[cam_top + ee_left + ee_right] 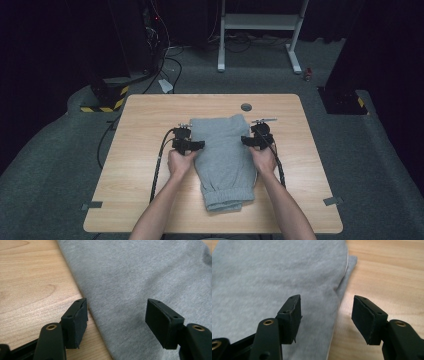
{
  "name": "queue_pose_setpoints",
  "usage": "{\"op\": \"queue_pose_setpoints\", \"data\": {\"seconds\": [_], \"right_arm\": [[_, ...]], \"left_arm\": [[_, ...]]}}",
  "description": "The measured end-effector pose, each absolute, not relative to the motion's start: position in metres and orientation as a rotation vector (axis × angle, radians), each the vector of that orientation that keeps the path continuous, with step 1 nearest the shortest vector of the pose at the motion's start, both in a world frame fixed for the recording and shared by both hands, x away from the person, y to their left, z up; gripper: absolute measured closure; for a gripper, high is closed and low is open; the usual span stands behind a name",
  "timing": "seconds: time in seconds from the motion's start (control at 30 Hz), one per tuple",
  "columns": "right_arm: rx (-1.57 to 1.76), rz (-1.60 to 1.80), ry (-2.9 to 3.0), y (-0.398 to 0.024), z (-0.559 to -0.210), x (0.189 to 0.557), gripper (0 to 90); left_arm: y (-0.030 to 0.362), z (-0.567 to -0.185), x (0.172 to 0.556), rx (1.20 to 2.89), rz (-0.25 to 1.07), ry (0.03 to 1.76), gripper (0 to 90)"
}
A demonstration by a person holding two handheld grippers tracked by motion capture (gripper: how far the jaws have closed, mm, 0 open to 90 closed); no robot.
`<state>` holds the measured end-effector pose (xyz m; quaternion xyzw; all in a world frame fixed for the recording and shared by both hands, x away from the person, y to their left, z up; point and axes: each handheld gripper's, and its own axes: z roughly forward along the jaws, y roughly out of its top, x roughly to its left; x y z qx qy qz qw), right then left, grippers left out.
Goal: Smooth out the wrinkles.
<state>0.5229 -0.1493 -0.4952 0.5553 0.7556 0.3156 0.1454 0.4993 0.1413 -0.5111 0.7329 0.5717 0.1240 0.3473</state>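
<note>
Wooden table (150, 115) on grey carpet, dark room | folded grey sweatpants (225, 160) lie mid-table, cuffs toward the person | left gripper (199, 145) at the garment's left edge, jaws spread, nothing clamped | right gripper (246, 141) at its right edge, jaws spread over the fold, released.

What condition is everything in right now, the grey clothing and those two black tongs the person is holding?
Grey garment: folded into a long stack, lying flat on the table, cuffed end toward the person.
Left tongs: open, straddling the garment's edge, nothing pinched.
Right tongs: open, over the garment's other edge, nothing pinched.
Round grommet in the table: uncovered, beyond the garment.
</note>
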Motion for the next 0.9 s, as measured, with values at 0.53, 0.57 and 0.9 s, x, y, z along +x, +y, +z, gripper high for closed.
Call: {"op": "queue_pose_setpoints", "data": {"seconds": [0.53,0.57,0.9], "right_arm": [[1.489,0.767,2.312,-0.133,-0.502,0.526,65.2],[1.490,0.770,2.322,-0.133,-0.502,0.525,67.7],[1.547,0.875,2.375,-0.145,-0.503,0.523,80.3]], "left_arm": [[0.114,-0.509,0.498,2.100,0.452,1.344,55.2],[0.113,-0.509,0.498,2.100,0.444,1.342,58.4],[0.125,-0.508,0.504,2.024,0.227,1.378,80.0]]}}
